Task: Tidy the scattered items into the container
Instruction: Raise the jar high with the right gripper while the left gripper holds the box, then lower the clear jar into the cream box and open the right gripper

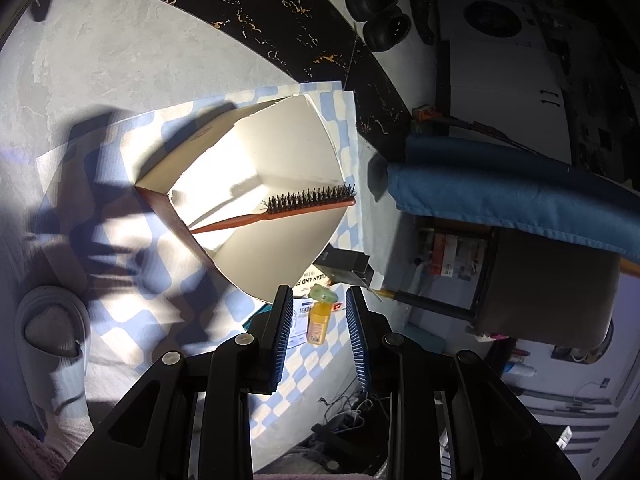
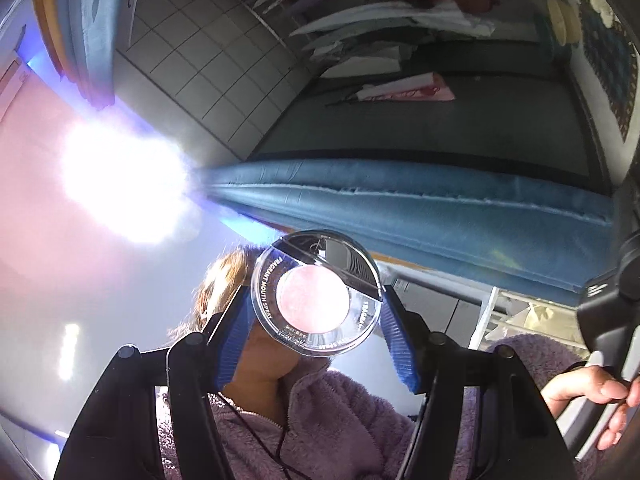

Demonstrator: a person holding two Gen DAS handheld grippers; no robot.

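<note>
The right gripper [image 2: 316, 312] is tilted upward toward the room and holds a round clear-lidded tin [image 2: 316, 294] printed "fragrant mouth spray"; its jaws stand wide, with the blue pads on opposite edges of the disc. Behind it are the person's purple fleece top [image 2: 320, 412] and a hand [image 2: 592, 392] on the other tool's handle.

The left gripper [image 1: 320, 320] points down at the surface [image 1: 100, 60], jaws narrowly parted and holding nothing. Just beyond its tips lies a small yellow bottle [image 1: 319, 322] with a pale green cap, on printed leaflets over the blue-and-white checked cloth [image 1: 132, 300]. A dark box [image 1: 346, 264] sits just past the bottle.

The container, a white-lined cardboard box [image 1: 280, 152], lies open on the cloth. A red-handled hairbrush [image 1: 280, 210] is in it, handle toward the near-left wall, bristle head reaching the right rim.

The risks lie mostly in the tin's grip. It is held by the rim of a thin, smooth disc, so it could pivot or slip out as the gripper swings down toward the box, and a drop from height might land it on the cloth or floor. The brush spans the opening and could deflect it. On the left side, the narrow jaws would need widening before the bottle, or they may push it off the leaflets; the bottle would probably roll.
</note>
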